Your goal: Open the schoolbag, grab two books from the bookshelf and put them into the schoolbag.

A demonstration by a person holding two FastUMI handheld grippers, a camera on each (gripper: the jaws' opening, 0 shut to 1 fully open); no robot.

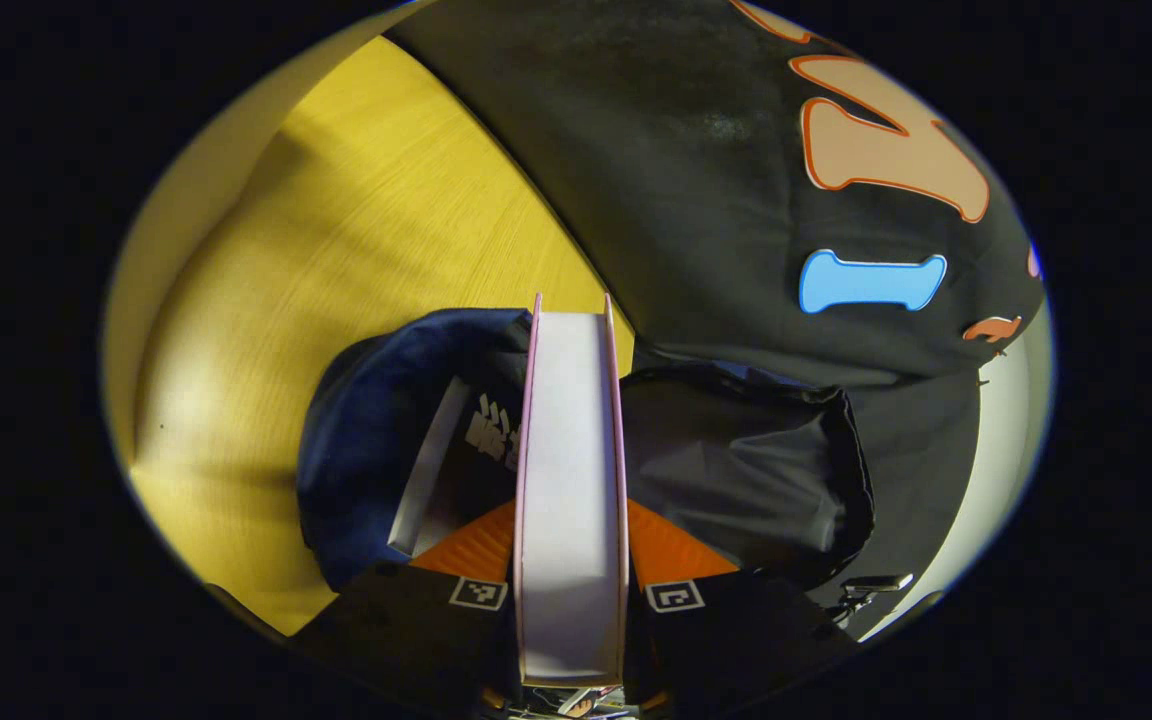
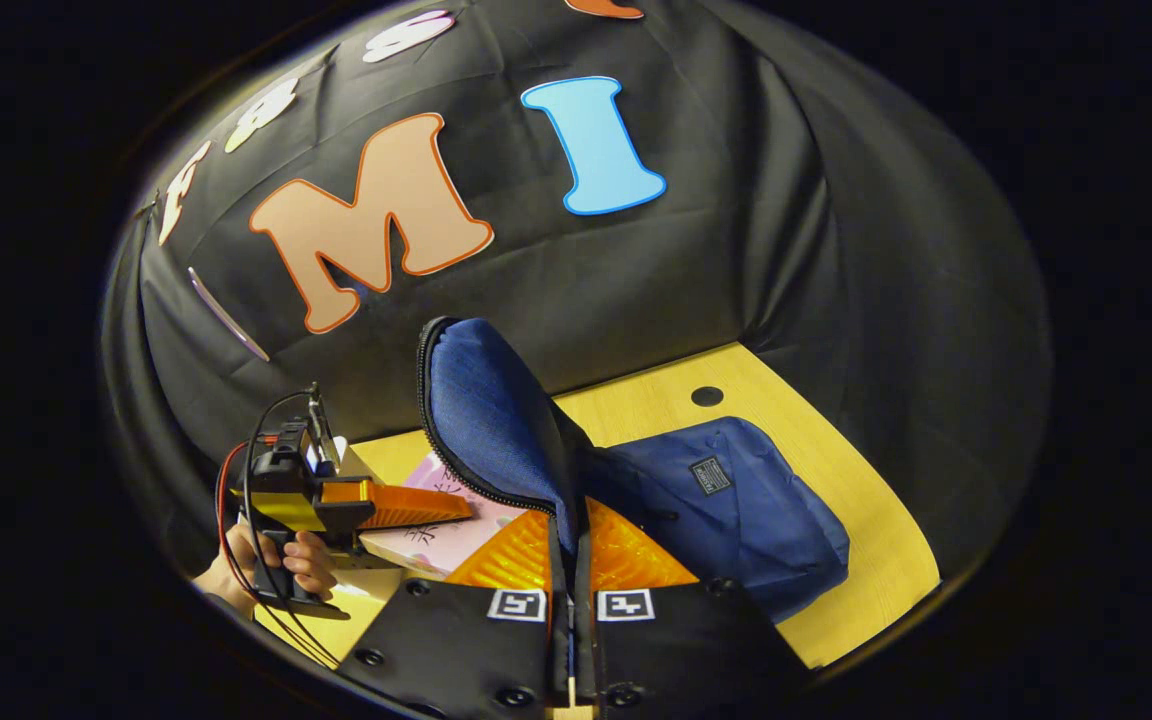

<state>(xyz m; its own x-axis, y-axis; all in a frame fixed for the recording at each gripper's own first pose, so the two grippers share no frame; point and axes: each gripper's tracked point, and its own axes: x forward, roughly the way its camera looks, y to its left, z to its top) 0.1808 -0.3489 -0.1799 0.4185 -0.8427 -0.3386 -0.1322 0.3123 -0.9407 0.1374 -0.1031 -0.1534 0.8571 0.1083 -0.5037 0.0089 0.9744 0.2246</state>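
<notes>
While the pink book point(image 1: 572, 480) sits edge-on between the left gripper's point(image 1: 572, 570) two fingers, both press on its covers, page block facing the camera. Book's far end reaches over the open mouth of the blue schoolbag point(image 1: 376, 430), straight ahead of that gripper. Inside the opening, just left of the held book, a second book point(image 1: 451, 460) with a dark cover and pale page edge leans in the bag. Dark lining point(image 1: 746, 470) of the bag spreads to the right of the fingers. Bag lies on the yellow wooden table point(image 1: 336, 260), which runs off ahead and to the left.

Right gripper view: right gripper point(image 2: 572, 570) is clamped tight on the bag's flap point(image 2: 496, 420), fingers nearly meeting on the fabric, flap lifted upright ahead of it with the zipper point(image 2: 446, 450) running along its left edge. Rest of the schoolbag point(image 2: 736, 500) lies flat to the right of the fingers, small dark label patch point(image 2: 709, 475) on top. To the left of it, the left gripper point(image 2: 416, 508) comes in level, pink book point(image 2: 436, 540) in its grip beside the flap, a hand point(image 2: 286, 565) wrapped on its handle, cables point(image 2: 246, 490) looping off the back. Table point(image 2: 836, 480) has a round hole point(image 2: 706, 396) beyond the bag.
</notes>
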